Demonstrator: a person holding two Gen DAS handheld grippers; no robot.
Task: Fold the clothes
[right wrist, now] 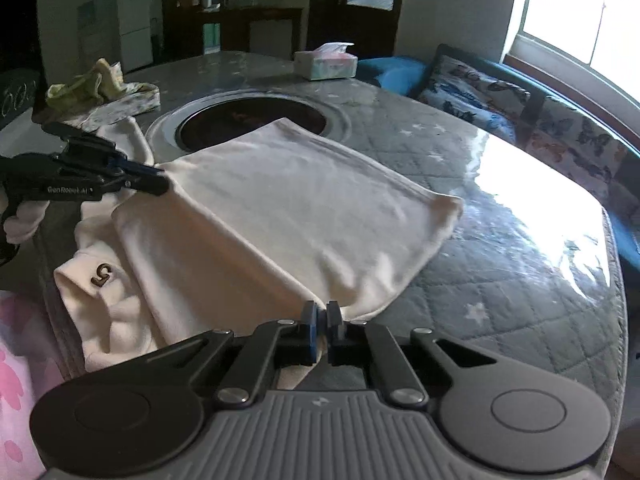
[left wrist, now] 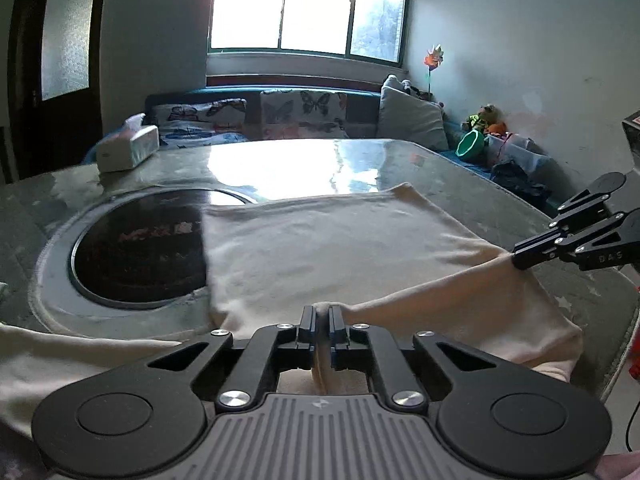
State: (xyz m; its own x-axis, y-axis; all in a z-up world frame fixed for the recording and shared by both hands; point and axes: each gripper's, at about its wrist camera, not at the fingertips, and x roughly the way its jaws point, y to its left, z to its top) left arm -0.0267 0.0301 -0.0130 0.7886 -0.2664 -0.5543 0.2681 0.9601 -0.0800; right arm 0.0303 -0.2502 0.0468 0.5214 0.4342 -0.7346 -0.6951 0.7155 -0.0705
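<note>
A quilted grey desk under a glossy clear cover (left wrist: pixel 280 168) (right wrist: pixel 500 272) carries a cream-white knit garment (left wrist: pixel 340 248) (right wrist: pixel 288 200), spread flat with one edge overlapping a round dark recessed plate with a metal rim (left wrist: pixel 136 256) (right wrist: pixel 248 116). The left gripper (left wrist: pixel 320 312) (right wrist: pixel 160 180) has its jaws clenched on a fold of the garment at its near edge; the right gripper (right wrist: pixel 322 310) (left wrist: pixel 520 258) likewise pinches a corner of the same cloth, and the fabric hangs stretched between the two.

Only the right wrist view shows the bunched garment part bearing a small brown "G" emblem (right wrist: pixel 102 274), a crumpled yellow-green cloth on a pale patterned cloth (right wrist: pixel 100 88), and tall dark cabinets.

Only the left wrist view shows the bright window (left wrist: pixel 308 8), a grey cushion (left wrist: pixel 412 116), and a green plastic bowl (left wrist: pixel 472 146) whose contents cannot be made out.

A white tissue box (left wrist: pixel 128 146) (right wrist: pixel 326 64) with a tissue protruding from its slot appears in both.
</note>
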